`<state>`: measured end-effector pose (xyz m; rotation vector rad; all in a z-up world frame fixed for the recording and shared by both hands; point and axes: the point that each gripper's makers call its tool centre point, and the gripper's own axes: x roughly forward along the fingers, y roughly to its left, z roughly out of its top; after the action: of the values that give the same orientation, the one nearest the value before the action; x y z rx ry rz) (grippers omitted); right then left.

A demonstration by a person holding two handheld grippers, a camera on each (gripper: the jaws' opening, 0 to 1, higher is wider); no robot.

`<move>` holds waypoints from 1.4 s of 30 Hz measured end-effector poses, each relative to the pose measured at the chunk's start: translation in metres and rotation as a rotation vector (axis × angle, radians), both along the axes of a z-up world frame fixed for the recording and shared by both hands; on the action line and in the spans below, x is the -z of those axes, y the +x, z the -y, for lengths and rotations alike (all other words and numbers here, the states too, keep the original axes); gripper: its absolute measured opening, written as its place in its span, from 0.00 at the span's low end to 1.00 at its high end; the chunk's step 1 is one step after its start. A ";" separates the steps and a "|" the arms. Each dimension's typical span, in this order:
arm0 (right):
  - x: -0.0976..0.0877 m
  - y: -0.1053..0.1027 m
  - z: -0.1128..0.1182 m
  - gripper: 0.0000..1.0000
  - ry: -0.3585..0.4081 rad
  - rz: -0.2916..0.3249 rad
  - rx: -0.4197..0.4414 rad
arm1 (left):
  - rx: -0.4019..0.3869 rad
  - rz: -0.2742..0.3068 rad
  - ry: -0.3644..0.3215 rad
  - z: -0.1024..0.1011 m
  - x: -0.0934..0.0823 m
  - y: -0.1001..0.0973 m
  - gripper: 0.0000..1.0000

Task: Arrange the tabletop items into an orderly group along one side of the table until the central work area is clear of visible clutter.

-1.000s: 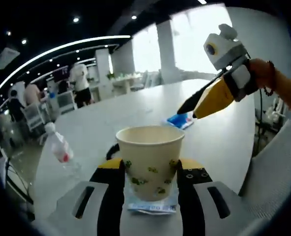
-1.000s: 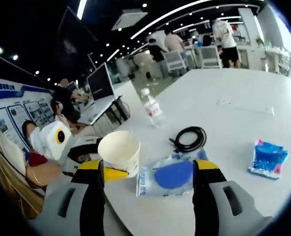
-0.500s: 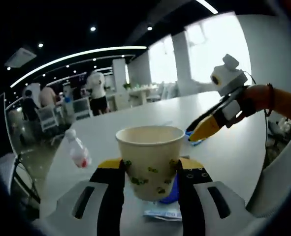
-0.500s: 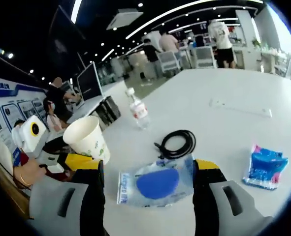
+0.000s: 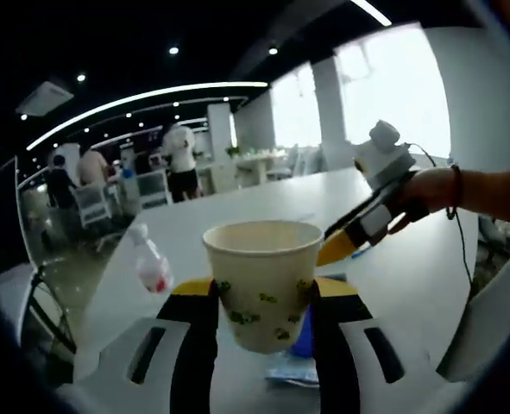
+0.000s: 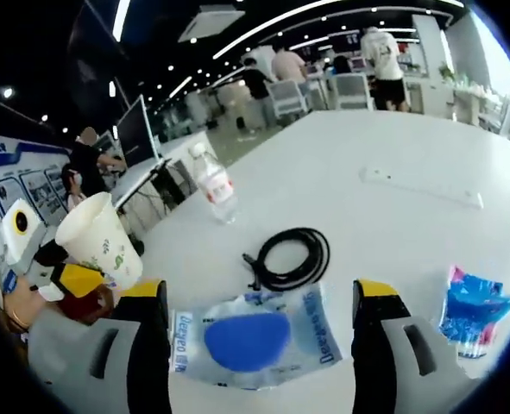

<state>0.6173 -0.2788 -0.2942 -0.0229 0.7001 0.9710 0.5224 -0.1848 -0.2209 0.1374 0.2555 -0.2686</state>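
Paper cup (image 5: 261, 285) sits clamped upright in left tool (image 5: 261, 315), lifted off desk (image 5: 410, 267) for relocation. Right tool (image 6: 255, 332), jaws apart, straddles blue-pad packet (image 6: 250, 338) nr cable coil (image 6: 289, 259), likely next pick.

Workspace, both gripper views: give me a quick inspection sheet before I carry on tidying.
Surface: white table, items spread across the middle.
Job's things: paper cup; plastic bottle upright; clear pouch with blue pad; blue packet.
Clutter: white power strip farther out.
Grippers: left gripper shut on the paper cup, held above the table; right gripper open, fingers either side of the pouch.
Cables: coiled black cable, beyond the pouch.
Surroundings: people, chairs and desks behind; monitor on a side desk.
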 end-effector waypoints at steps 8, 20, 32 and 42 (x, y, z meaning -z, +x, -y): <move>0.024 0.027 -0.012 0.91 -0.016 -0.012 0.031 | -0.006 0.004 -0.001 -0.006 -0.001 0.003 0.40; 0.063 0.051 -0.024 0.85 -0.072 -0.031 0.083 | -0.070 -0.012 -0.046 -0.030 -0.003 0.016 0.40; 0.082 0.073 -0.034 0.74 -0.125 0.022 0.100 | -0.068 -0.013 -0.061 -0.041 0.006 0.031 0.40; 0.091 0.078 -0.035 0.59 -0.172 0.038 0.117 | -0.082 -0.023 -0.064 -0.044 0.013 0.041 0.40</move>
<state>0.6956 -0.2434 -0.3852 -0.1497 0.7401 0.7948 0.5633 -0.1405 -0.2340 0.0602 0.2748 -0.1967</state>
